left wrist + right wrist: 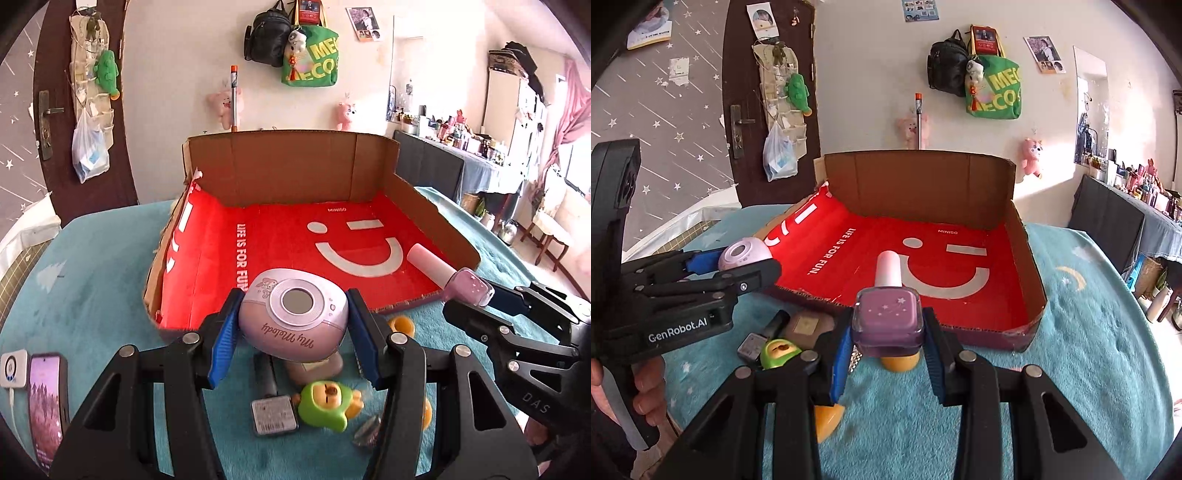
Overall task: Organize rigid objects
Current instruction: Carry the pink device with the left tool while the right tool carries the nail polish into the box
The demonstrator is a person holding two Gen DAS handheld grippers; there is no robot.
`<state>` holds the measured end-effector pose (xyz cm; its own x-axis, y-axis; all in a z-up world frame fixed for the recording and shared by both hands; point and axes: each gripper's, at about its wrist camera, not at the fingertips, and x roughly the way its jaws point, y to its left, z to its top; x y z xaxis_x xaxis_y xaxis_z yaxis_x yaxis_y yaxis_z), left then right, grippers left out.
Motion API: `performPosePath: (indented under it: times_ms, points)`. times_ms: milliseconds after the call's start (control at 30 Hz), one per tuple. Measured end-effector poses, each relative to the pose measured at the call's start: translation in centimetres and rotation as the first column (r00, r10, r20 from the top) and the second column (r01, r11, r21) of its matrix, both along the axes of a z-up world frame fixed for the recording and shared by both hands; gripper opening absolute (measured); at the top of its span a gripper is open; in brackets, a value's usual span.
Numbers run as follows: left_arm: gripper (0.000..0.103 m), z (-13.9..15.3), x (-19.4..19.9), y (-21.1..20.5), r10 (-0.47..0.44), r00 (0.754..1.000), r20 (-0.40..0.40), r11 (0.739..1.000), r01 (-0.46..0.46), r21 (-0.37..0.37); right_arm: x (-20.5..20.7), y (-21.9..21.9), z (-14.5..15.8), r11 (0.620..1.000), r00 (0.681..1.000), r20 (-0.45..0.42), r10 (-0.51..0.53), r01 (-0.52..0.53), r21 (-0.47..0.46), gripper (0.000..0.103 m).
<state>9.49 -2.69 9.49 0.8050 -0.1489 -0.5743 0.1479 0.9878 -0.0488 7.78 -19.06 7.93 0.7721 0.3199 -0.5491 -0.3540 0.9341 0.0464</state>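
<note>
Already clamped: left gripper (pixel 293 332) shut around the lilac My Melody case (pixel 293 323), right gripper (pixel 886 332) pinching the purple nail-polish bottle (pixel 886 321) by its glass base. Both held just short of the red-lined cardboard box (pixel 1030 258), whose floor shows bare. Left on the teal blanket (pixel 92 295): green toy (pixel 327 404), dark polish bottle (pixel 271 402), yellow pieces (pixel 899 363). Barely begun, by this judgement: 2 items in hand, none boxed.

Left tongs (pixel 293 325) clamp lilac compact (pixel 293 319) near box (pixel 369 236)
</note>
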Motion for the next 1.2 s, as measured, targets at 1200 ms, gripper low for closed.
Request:
performPosePath:
  times_ms: [1200]
  points:
    - [0.053, -4.1, 13.3, 0.3, -0.011, 0.972, -0.234, 1.000, 0.013, 0.008, 13.0, -0.4, -2.9, 0.994, 0.973, -0.210, -0.093, 0.077, -0.082, 0.038]
